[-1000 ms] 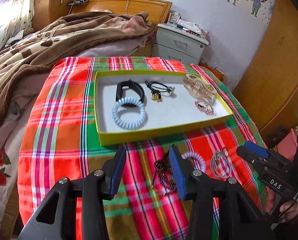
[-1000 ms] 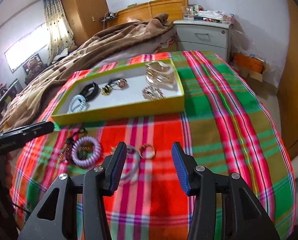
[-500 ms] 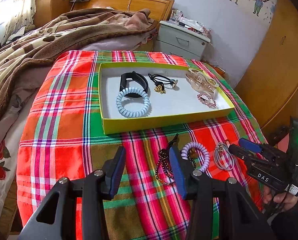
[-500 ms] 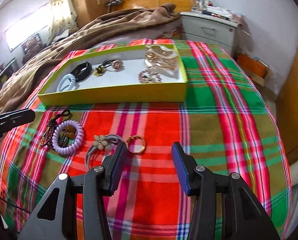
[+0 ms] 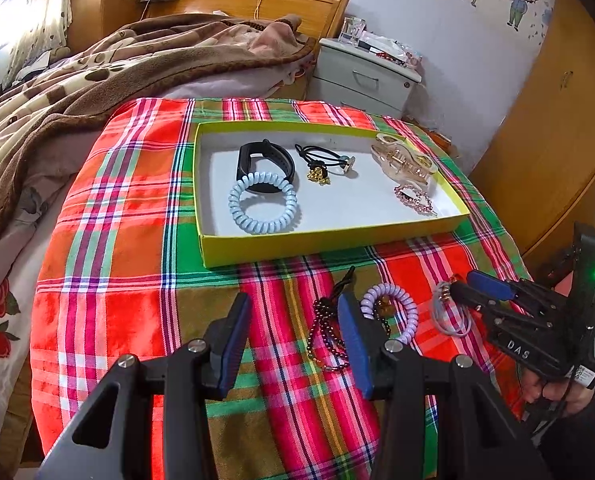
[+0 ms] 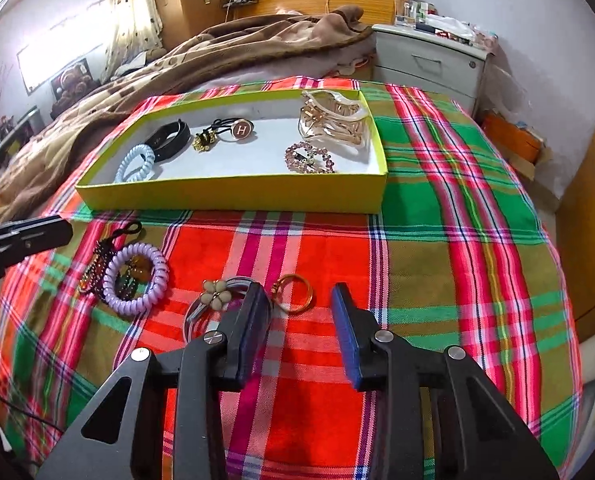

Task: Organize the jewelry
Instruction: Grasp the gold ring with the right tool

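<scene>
Gold ring [image 6: 293,293] beside flower band [image 6: 216,295], purple coil [image 6: 135,277] near.

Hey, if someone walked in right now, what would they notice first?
The loud plaid cloth, then the yellow tray on its far half, holding bands and clips. Nearer, loose pieces lie on the cloth: a purple coil at left, a gold ring just ahead of the closing right tongs, nothing between them yet.

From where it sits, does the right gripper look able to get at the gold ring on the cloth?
Probably yes. The right gripper, jaws closing with nothing between them yet, is just short of the gold ring. Only the flower hair tie lies beside its left finger; nothing blocks the way.
</scene>
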Motion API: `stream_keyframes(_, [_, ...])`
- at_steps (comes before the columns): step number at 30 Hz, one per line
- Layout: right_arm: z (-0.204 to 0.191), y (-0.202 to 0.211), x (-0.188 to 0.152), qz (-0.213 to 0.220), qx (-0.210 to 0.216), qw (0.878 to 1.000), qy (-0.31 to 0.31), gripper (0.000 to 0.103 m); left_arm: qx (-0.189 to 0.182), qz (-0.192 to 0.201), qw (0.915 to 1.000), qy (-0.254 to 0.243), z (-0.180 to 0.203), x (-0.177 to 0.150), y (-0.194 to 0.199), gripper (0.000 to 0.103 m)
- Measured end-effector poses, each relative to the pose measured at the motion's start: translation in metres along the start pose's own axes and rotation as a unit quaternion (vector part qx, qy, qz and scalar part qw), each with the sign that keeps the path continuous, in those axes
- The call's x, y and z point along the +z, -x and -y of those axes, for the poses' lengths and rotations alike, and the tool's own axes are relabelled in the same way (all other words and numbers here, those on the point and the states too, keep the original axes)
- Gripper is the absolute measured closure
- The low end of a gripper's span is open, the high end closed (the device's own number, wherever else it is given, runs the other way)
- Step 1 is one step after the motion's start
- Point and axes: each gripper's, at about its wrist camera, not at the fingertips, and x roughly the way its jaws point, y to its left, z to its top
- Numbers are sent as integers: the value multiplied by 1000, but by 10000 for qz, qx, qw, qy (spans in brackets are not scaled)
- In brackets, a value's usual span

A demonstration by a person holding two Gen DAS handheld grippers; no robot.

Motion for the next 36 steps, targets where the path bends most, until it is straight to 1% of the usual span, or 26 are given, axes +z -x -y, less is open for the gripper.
stream_keyframes(1, [1, 0, 0, 3, -35, 10000, -11, 72, 0, -2, 10000, 0, 0, 0, 0, 56])
stream_keyframes(3, [-1, 0, 1, 3, -81, 10000, 50, 72, 8, -19, 10000, -8, 1, -1, -1, 56])
stream_keyframes(6, [2, 1, 1, 22, -51, 10000, -18, 72, -3, -21, 10000, -37, 3, -1, 0, 56])
stream_keyframes(10, [19, 7, 3, 201, 215, 9985, -460, 72, -19, -1, 10000, -80, 7, -1, 3, 56])
stream_keyframes(11, [21, 7, 4, 212, 193, 9983, -499, 72, -16, 3, 10000, -87, 7, -1, 3, 56])
stream_keyframes(12, [22, 6, 5, 211, 66, 9984, -521, 72, -11, 6, 10000, -87, 7, -1, 3, 56])
stream_keyframes(13, [22, 4, 7, 189, -3, 9985, -519, 72, -9, 3, 10000, -80, 8, -1, 3, 56])
stream_keyframes(17, [12, -3, 12, 107, 144, 9991, -387, 72, -26, -17, 9999, -111, 11, 0, 1, 56])
stream_keyframes(18, [8, -7, 13, 28, 99, 9993, -350, 72, -31, -22, 9999, -122, 12, -1, 1, 56])
stream_keyframes(22, [-2, -9, 11, 31, -6, 9996, -263, 72, -54, -38, 9999, -155, 14, -1, 1, 56])
stream_keyframes(28, [0, -7, 8, 21, -116, 9995, -282, 73, -53, -46, 9999, -143, 14, -1, 0, 56])
stream_keyframes(29, [0, -6, 8, 21, -132, 9995, -279, 74, -47, -46, 9999, -130, 13, -1, 0, 56])
stream_keyframes(30, [0, -6, 8, 20, -165, 9994, -289, 79, -43, -49, 9999, -126, 13, -1, 0, 56])
stream_keyframes(31, [1, -6, 8, 23, -187, 9993, -319, 79, -37, -51, 9999, -125, 13, -1, 0, 56])
stream_keyframes(36, [10, 1, 6, 160, -95, 9986, -492, 79, -39, -48, 9998, -199, 18, -1, 1, 56])
